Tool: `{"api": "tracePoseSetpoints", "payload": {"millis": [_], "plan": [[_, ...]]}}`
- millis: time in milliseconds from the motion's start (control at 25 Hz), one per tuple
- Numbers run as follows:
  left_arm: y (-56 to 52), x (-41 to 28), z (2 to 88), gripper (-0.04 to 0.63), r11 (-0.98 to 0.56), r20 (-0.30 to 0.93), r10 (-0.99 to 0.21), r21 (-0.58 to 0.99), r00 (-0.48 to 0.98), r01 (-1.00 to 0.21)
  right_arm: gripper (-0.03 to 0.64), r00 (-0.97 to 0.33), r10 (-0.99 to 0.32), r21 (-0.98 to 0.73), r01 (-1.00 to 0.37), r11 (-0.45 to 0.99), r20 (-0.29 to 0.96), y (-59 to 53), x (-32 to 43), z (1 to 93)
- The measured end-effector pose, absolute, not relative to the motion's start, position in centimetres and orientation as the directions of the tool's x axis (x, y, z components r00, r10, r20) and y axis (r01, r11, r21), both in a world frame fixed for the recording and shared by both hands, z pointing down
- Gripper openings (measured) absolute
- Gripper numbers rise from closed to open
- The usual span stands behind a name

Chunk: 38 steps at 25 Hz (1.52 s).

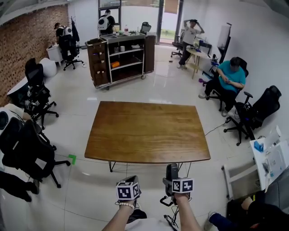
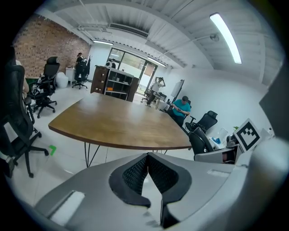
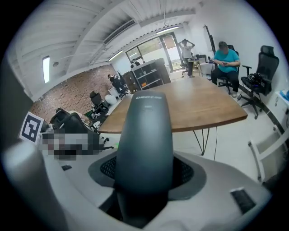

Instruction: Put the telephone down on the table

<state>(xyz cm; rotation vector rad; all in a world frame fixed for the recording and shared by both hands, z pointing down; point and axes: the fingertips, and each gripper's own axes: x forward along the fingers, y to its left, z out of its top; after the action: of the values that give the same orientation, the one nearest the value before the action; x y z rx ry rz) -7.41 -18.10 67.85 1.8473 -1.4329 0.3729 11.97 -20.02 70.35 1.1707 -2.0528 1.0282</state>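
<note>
Telephone (image 1: 171,173) is held up in the right gripper (image 1: 173,179) in the head view, close to the counter (image 1: 144,131) but not over it.

In the left gripper view, the left gripper (image 2: 146,159) has its fingers (image 2: 131,173) pressed together with nothing in them.

In the right gripper view, the fingers (image 3: 186,173) squeeze the dark telephone. Putting it down is not done yet.

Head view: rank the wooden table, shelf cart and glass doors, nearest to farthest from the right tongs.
1. Wooden table, just ahead of the right tongs.
2. Shelf cart, beyond the table, left of centre.
3. Glass doors, far wall behind the cart.
</note>
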Motion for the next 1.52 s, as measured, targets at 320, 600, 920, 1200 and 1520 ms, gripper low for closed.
{"api": "tracePoseSetpoints", "payload": {"millis": [320,600,920,1200,1520], "plan": [[-23.7,-10.0,66.6,-0.014,-0.133,0.616,-0.700,0.383,0.360,-0.914,0.288,-0.454,-0.479,-0.329,-0.887,0.325,0.751,-26.2,8.2,69.1],[-26.7,-10.8,66.0,-0.014,-0.141,0.596,-0.713,0.395,0.370,-0.908,0.288,-0.441,-0.489,-0.310,-0.892,0.328,0.753,-30.0,7.4,68.5],[-31.1,-11.3,66.3,-0.012,-0.141,0.601,-0.711,0.387,0.365,-0.911,0.288,-0.435,-0.478,-0.311,-0.895,0.319,0.763,-35.7,6.9,69.4],[-36.5,-11.9,66.7,-0.014,-0.141,0.618,-0.704,0.361,0.350,-0.922,0.288,-0.431,-0.437,-0.321,-0.897,0.304,0.789,-43.5,5.8,72.0],[-42.0,-12.3,67.5,-0.014,-0.111,0.634,-0.696,0.368,0.337,-0.923,0.288,-0.372,-0.339,-0.283,-0.916,0.283,0.864,-51.7,4.4,75.7]]}}
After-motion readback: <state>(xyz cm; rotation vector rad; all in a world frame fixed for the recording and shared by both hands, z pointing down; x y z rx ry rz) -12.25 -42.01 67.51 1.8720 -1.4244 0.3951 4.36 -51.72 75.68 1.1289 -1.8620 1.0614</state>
